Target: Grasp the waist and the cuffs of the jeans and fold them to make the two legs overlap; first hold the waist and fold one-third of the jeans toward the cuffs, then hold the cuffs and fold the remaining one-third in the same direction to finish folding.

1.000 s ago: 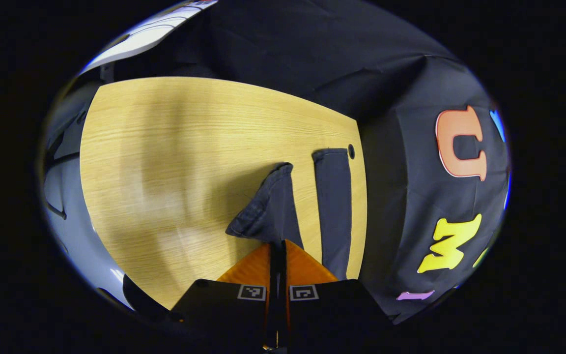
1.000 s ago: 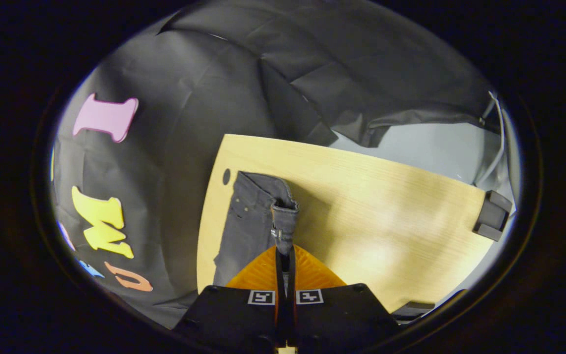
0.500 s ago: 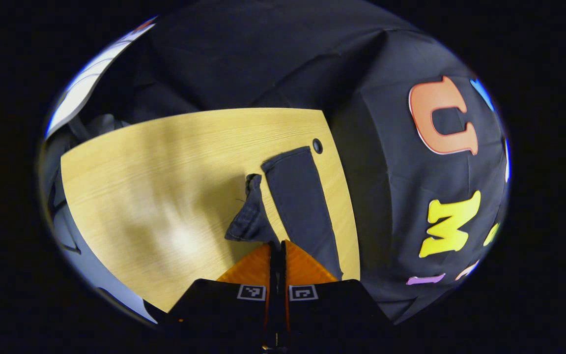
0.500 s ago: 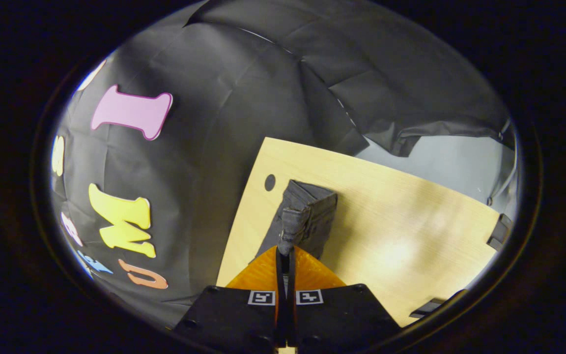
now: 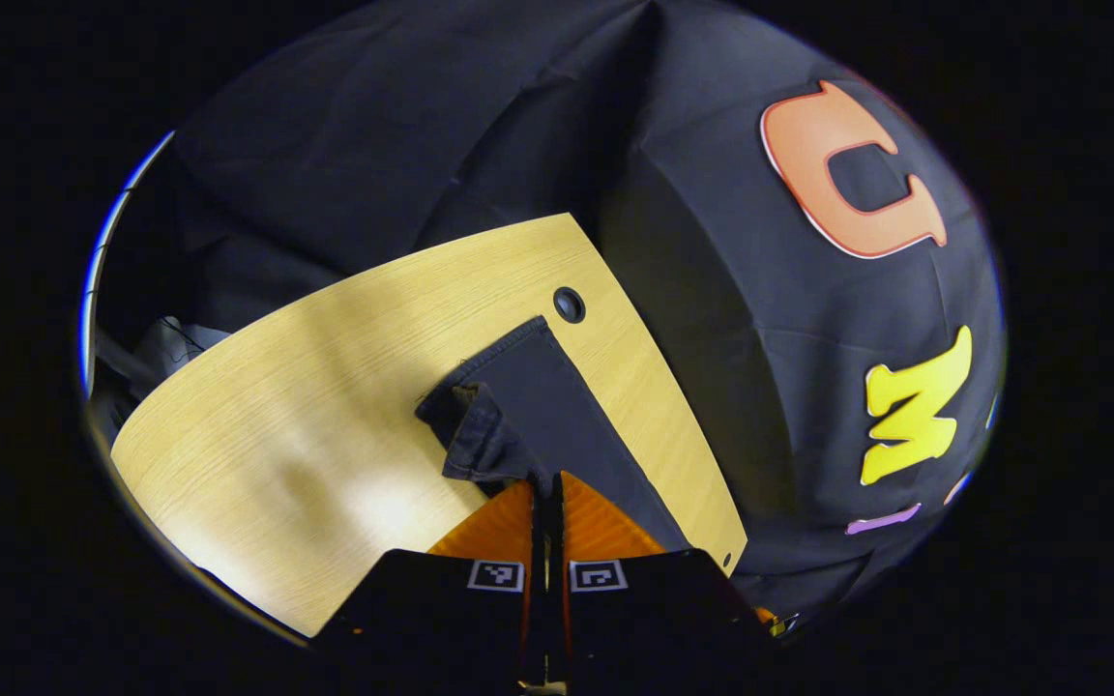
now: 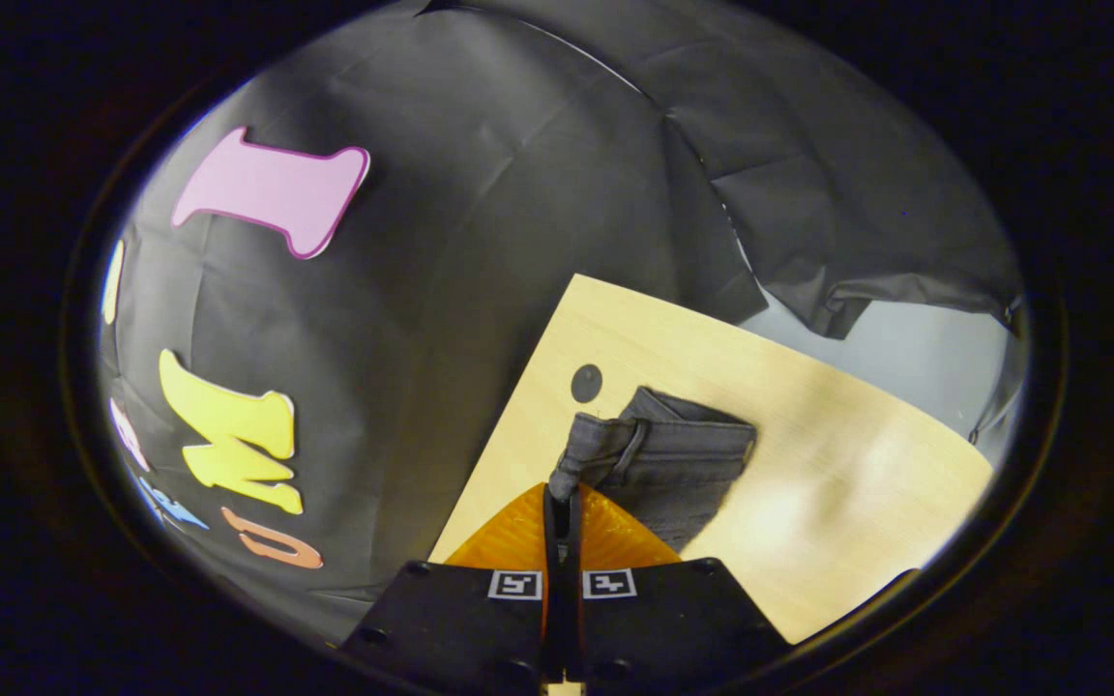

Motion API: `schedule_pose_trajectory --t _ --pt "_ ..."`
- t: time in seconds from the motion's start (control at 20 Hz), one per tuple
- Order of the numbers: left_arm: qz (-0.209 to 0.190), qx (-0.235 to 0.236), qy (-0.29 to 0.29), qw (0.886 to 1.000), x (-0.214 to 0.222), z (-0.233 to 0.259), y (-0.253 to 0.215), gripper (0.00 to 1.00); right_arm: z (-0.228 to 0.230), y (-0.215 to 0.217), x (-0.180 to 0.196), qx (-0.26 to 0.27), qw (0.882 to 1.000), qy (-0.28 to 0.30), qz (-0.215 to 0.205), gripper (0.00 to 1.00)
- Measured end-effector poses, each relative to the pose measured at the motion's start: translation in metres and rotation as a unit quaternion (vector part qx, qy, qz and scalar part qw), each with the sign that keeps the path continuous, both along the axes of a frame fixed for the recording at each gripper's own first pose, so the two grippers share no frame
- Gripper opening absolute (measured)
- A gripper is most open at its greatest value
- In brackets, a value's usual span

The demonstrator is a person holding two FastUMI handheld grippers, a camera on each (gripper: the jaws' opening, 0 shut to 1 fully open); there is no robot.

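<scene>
A light wooden bench [image 5: 325,387] with fine straight grain stands in the booth, its top catching a soft bright glare [image 5: 373,498] from overhead light. A round dark cable hole [image 5: 569,304] sits near one corner of the top. Black cloth [image 5: 441,145], creased and folded, hangs as the wall close behind the bench edge. In the right gripper view, a pale grey floor [image 6: 895,348] lies past the bench's far side, beneath the cloth's loose hem [image 6: 837,300].

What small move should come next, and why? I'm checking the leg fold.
Probably lower both: the left gripper pinches a cuff above the other leg, and the right gripper holds the waist over the table.
</scene>
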State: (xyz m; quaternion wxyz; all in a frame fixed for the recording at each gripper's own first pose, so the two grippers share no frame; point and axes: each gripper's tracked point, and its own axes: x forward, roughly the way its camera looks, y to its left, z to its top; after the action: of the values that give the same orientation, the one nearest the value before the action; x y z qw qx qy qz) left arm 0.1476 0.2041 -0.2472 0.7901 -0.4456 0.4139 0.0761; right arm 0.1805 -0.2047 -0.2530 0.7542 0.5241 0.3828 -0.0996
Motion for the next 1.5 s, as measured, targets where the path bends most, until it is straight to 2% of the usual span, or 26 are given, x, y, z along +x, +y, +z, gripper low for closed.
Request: schedule_pose_trajectory --t 0.15,0.45,0.6,0.8,0.95,1.0,1.05,1.1,1.2,1.25,1.3,1.45,1.5 --pt "0.001 -0.001 0.008 1.0 0.029 -0.014 -0.004 0.04 -0.018 0.001 0.02 -0.001 1.0 0.004 -0.005 0.01" --pt "-0.052 0.027 0.005 0.998 0.098 -0.051 -0.017 0.04 -0.067 -0.002 0.051 0.0 1.0 0.022 -0.013 0.01" --pt "-0.074 0.049 0.029 0.996 0.112 -0.085 -0.022 0.04 -0.097 0.001 0.061 -0.003 0.999 0.042 -0.013 0.01" --pt "-0.064 0.044 0.045 0.996 0.119 -0.102 -0.024 0.05 -0.121 0.002 0.069 -0.034 0.997 0.064 -0.006 0.0" --pt "-0.06 0.033 0.046 0.997 0.123 -0.107 -0.025 0.12 -0.129 0.003 0.071 -0.034 0.997 0.071 -0.01 0.02" --pt "-0.063 0.031 0.046 0.996 0.122 -0.106 -0.026 0.13 -0.128 0.003 0.071 -0.027 0.997 0.07 -0.02 0.05" --pt "-0.066 0.029 0.043 0.996 0.124 -0.103 -0.026 0.2 -0.127 0.006 0.074 -0.015 0.997 0.067 -0.027 0.07" --pt "-0.07 0.026 0.038 0.996 0.127 -0.1 -0.027 0.36 -0.128 0.007 0.074 -0.008 0.998 0.064 -0.029 0.05" --pt "-0.08 0.021 0.023 0.996 0.132 -0.088 -0.033 0.7 -0.122 0.007 0.073 -0.002 0.998 0.056 -0.03 0.19" --pt "-0.086 0.036 0.022 0.995 0.132 -0.084 -0.034 0.87 -0.119 0.01 0.074 -0.002 0.998 0.052 -0.023 0.16" --pt "-0.092 0.053 0.023 0.994 0.132 -0.078 -0.033 0.98 -0.116 0.014 0.072 -0.006 0.999 0.049 -0.011 0.31" --pt "-0.111 0.077 -0.006 0.991 0.128 -0.045 -0.034 0.99 -0.098 0.023 0.061 -0.041 0.998 0.031 0.033 0.77" --pt "-0.118 0.087 -0.018 0.989 0.124 -0.036 -0.042 1.0 -0.088 0.025 0.056 -0.053 0.997 0.021 0.044 0.88"
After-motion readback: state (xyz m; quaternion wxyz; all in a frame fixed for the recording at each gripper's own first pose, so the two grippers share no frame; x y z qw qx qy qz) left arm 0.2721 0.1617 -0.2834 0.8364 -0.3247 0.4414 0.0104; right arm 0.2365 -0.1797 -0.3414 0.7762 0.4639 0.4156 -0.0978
